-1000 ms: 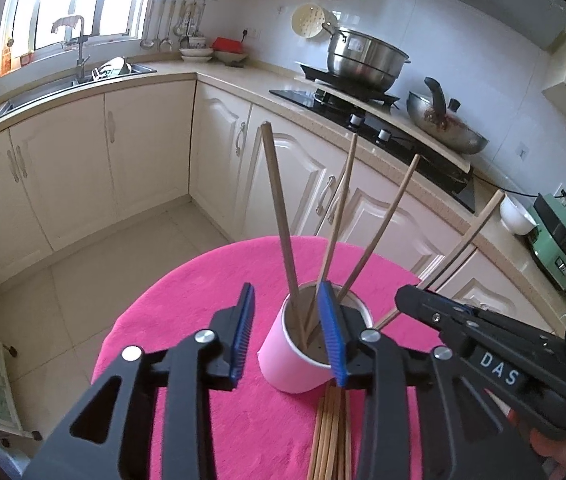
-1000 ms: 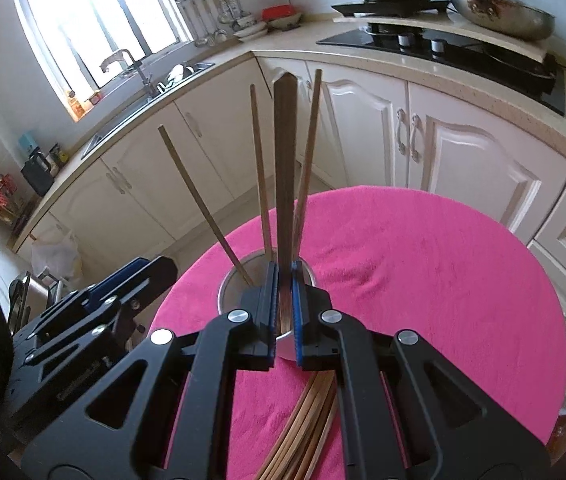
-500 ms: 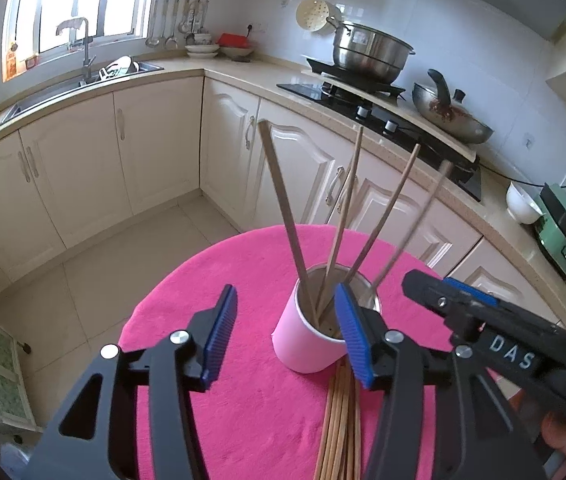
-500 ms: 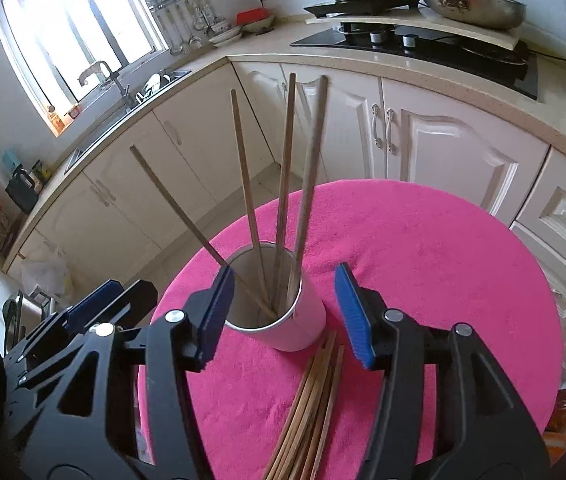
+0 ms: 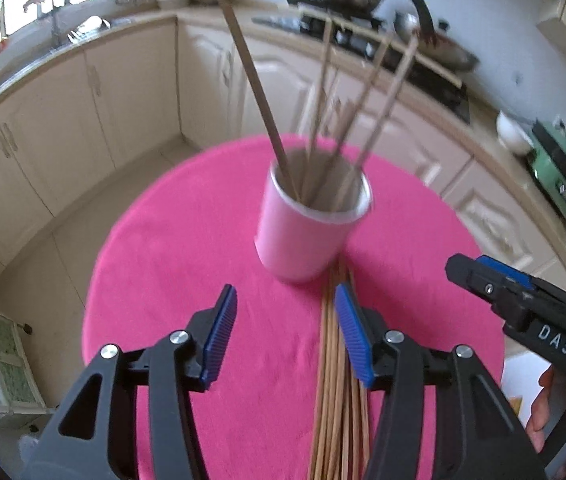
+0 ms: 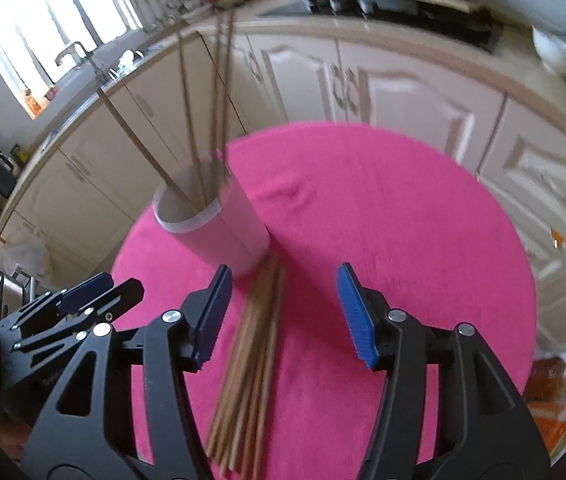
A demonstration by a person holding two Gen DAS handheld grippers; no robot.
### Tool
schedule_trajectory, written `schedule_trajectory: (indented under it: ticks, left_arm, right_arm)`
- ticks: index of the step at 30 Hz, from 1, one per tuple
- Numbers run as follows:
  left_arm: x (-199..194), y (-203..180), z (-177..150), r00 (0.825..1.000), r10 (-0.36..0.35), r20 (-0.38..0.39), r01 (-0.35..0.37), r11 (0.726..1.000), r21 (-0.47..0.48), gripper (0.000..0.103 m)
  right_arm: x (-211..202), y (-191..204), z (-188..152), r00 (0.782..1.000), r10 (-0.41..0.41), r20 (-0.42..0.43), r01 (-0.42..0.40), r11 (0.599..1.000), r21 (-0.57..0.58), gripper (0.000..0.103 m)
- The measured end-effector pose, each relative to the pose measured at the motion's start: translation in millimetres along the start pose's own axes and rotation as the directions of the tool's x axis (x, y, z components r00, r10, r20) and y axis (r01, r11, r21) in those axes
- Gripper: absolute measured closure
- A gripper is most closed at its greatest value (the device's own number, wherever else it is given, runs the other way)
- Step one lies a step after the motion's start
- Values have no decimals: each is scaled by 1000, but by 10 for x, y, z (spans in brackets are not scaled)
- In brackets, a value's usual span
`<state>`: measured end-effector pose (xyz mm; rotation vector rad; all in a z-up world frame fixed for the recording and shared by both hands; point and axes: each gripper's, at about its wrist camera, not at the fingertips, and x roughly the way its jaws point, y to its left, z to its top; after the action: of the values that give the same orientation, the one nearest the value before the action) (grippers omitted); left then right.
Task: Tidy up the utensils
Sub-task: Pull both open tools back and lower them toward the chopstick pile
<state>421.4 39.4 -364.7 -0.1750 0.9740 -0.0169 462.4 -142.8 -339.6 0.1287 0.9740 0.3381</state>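
While both tools are hanging tilted down over the pink-covered table (image 5: 187, 240), the loose chopsticks (image 5: 335, 380) are lying flat in a bundle whose long axis is running from the near edge straight up to the foot of the pink cup (image 5: 303, 236), their far tips touching or just short of its base. Going from the left, the left tool (image 5: 285, 336) is standing with its jaws spread and nothing between the pads; the bundle is passing just under and beside its right-hand finger, so it is sitting slightly off to that tool's right. Further right, the right tool (image 6: 283, 316) is also spread and empty, and in its own view the bundle (image 6: 251, 360) is lying between the two fingers, leaning toward the left one and pointing up at the cup (image 6: 219, 228), where four chopsticks are already standing. Judging by this, the right tool is sitting more squarely over the bundle, and a pinch across the sticks' length looks like the coming move.
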Motion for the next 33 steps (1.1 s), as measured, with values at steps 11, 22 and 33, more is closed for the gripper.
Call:
schedule_trajectory:
  ticks: [11,22,33]
  left_arm:
    - [690,-271,-477,969,38,-244,-1,988,153,52]
    - [897,-175,-648,951,78,-298,-27,985,171,52]
    - [1034,-365,-468,932,166,-323,-100,972,211,47]
  right_arm:
    - [271,-329,-511,988,-9,-155,24,995,92,49]
    - [386,-452,-553,983,15,-185,9,992,127,49]
    - [488,-405,-576,971,30,-239,-4,994,110,49]
